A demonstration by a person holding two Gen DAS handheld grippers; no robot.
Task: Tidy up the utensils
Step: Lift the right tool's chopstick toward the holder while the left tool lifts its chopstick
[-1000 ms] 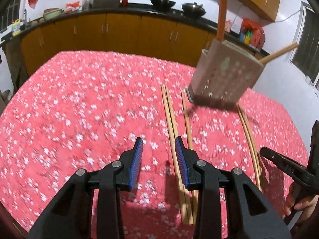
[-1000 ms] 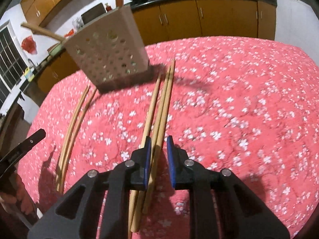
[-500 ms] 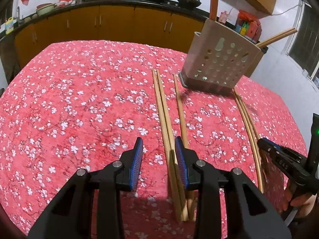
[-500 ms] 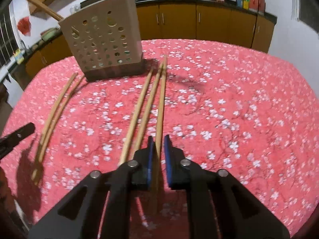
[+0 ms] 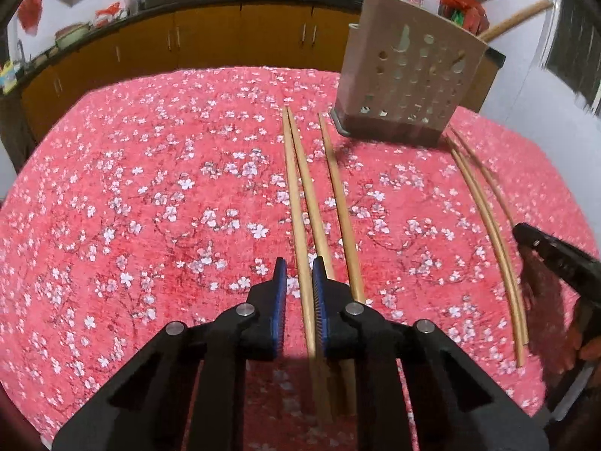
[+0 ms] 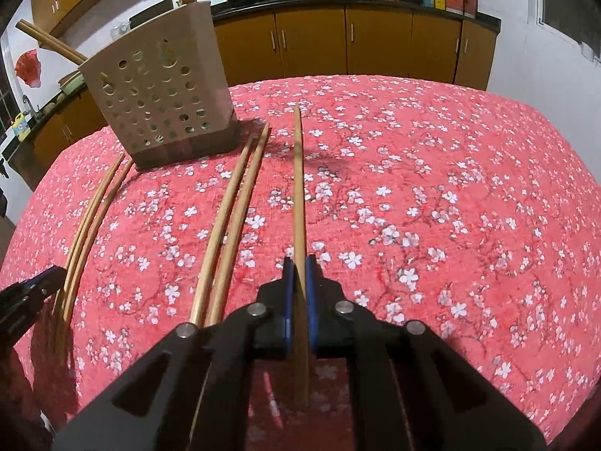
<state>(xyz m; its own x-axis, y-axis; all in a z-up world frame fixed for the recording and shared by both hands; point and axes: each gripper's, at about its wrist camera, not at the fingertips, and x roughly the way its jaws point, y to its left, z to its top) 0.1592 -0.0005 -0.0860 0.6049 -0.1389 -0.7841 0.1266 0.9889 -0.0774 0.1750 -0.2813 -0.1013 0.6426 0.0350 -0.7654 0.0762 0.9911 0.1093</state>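
Right tool [image 6: 296,267] is clamped on one chopstick [image 6: 298,188], pointing toward the holder [image 6: 161,90] at the desk's [image 6: 450,188] far side. Left tool [image 5: 299,268] is narrowly parted around another chopstick [image 5: 296,206], not visibly gripped. Four more are lying loose, two beside it, two farther right. Risk: the gripped stick could pivot or slip since it is held near one end; a neighbouring stick could be knocked.

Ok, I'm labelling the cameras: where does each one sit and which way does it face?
Left wrist: on the left gripper, facing the utensil holder over loose chopsticks; own fingers show.
Right wrist: on the right gripper, fingers shut on one chopstick, facing the same holder.
Both share the holder, tablecloth and cabinets.
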